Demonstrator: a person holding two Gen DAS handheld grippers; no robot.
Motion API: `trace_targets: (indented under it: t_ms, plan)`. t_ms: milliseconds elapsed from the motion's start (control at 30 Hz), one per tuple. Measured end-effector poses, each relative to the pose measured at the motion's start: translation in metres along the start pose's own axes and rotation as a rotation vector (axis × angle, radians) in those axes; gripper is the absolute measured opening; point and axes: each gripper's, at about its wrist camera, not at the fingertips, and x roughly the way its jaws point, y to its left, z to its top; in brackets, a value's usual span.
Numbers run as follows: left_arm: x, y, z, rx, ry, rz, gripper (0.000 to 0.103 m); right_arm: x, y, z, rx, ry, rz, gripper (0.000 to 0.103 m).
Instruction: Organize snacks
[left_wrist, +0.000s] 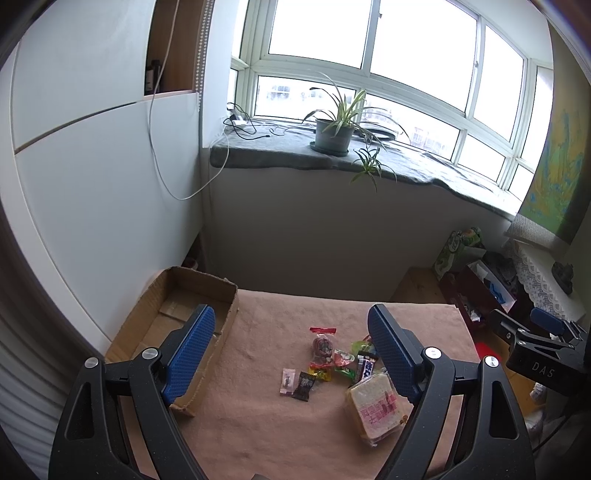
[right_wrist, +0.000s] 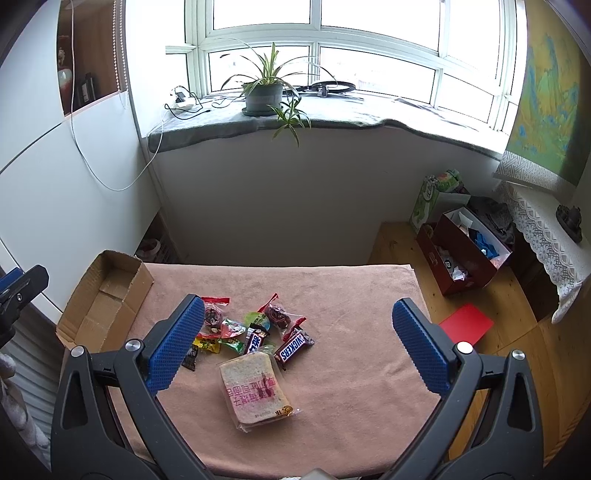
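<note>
A pile of small wrapped snacks (right_wrist: 243, 332) lies on the pink towel-covered table (right_wrist: 351, 369). It includes a Snickers bar (right_wrist: 293, 348) and a wrapped bread slice (right_wrist: 255, 393) nearest me. The same pile (left_wrist: 332, 362) and bread (left_wrist: 375, 408) show in the left wrist view. An open, empty cardboard box (left_wrist: 177, 317) sits at the table's left edge, also in the right wrist view (right_wrist: 107, 299). My left gripper (left_wrist: 291, 354) is open and empty above the table between box and pile. My right gripper (right_wrist: 299, 343) is open and empty above the snacks.
A window sill with a potted plant (right_wrist: 264, 94) runs behind the table. On the wooden floor to the right stand an open red box of clutter (right_wrist: 461, 254), a green bag (right_wrist: 436, 195) and a red flat item (right_wrist: 467, 325). A white wall is on the left.
</note>
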Motion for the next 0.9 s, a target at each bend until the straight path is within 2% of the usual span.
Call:
trace_targets:
  t_ms: [633,900]
  plan:
    - [0.021,0.004,-0.004,-0.027,0.066,-0.025,0.085,0.024,-0.008,-0.010,0.005,0.047,0.007,0.103]
    - [0.033,0.009,-0.016,-0.051,0.115,-0.034,0.085,0.040,-0.020,-0.021,0.041,0.077,0.041,0.103]
